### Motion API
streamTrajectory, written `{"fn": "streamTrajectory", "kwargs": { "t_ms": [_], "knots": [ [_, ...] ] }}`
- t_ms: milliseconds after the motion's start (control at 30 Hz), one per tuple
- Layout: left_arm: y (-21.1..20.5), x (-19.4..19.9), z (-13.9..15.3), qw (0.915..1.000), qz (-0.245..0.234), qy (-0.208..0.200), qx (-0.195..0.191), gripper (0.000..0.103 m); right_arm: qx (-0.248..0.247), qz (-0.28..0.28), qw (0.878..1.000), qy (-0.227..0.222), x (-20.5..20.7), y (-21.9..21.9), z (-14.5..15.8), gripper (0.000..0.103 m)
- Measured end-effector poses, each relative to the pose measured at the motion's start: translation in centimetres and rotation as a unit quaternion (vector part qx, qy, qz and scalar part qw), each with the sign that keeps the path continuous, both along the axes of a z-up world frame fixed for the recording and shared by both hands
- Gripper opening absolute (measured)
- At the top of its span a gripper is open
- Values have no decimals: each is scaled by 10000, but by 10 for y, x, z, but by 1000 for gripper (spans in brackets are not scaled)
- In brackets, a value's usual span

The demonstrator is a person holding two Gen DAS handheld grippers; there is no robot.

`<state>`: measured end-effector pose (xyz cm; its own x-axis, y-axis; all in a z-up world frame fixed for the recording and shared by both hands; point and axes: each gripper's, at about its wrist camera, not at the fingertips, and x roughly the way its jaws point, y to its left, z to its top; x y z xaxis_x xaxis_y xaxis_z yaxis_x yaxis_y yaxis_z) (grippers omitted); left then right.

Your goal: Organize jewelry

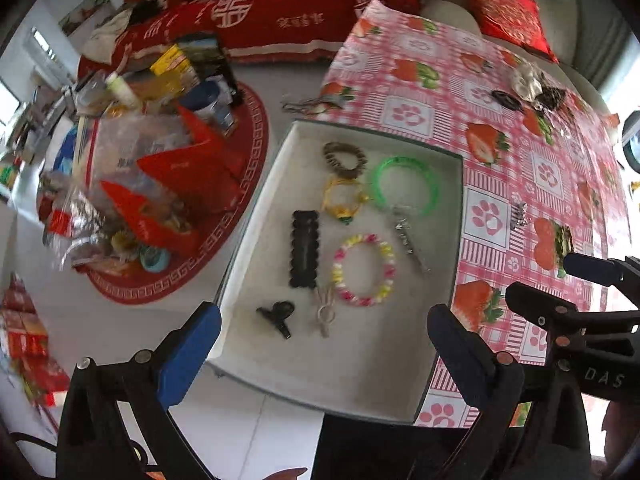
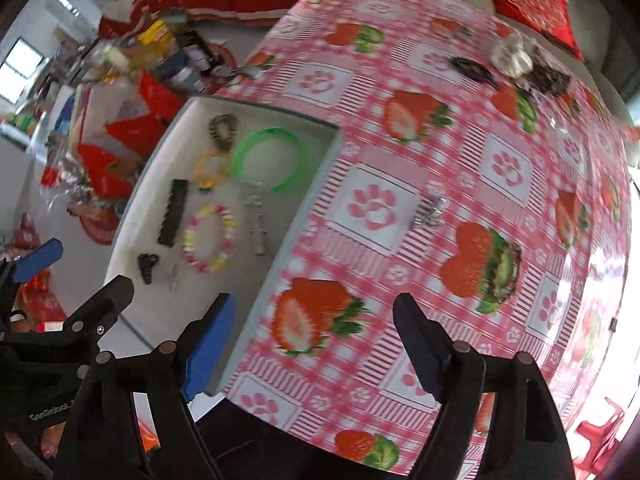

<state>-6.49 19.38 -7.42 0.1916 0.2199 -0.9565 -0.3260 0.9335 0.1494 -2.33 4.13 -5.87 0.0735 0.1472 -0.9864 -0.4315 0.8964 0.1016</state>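
A white tray (image 1: pixel 360 380) sits at the table's left edge; it also shows in the right wrist view (image 2: pixel 132 220). In it lie a green bangle (image 1: pixel 406 184), a pink-yellow bead bracelet (image 1: pixel 364 270), a black scalloped clip (image 1: pixel 305 248), a yellow bracelet (image 1: pixel 342 198), a brown hair tie (image 1: pixel 344 154), a silver clip (image 1: pixel 408 236) and a small black claw clip (image 1: pixel 278 316). A silver piece (image 2: pixel 430 210) and a brown beaded bracelet (image 2: pixel 508 268) lie on the cloth. My left gripper (image 1: pixel 324 344) is open over the tray's near side. My right gripper (image 2: pixel 312 340) is open above the cloth.
A pink strawberry-print cloth (image 2: pixel 400 152) covers the table. More dark hair pieces and a silvery scrunchie (image 2: pixel 512 56) lie at the far side. Left of the table stands a cluttered round red stand (image 1: pixel 160 200) with bags and bottles. Red cushions are behind.
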Motion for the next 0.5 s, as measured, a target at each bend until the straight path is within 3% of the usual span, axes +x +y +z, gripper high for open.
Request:
{"fn": "streamTrajectory", "kwargs": {
  "t_ms": [500],
  "knots": [
    [21,-18,3,9995,303,97,-79,103,-208,305,9989,-291,-4,34,19,85]
  ]
}}
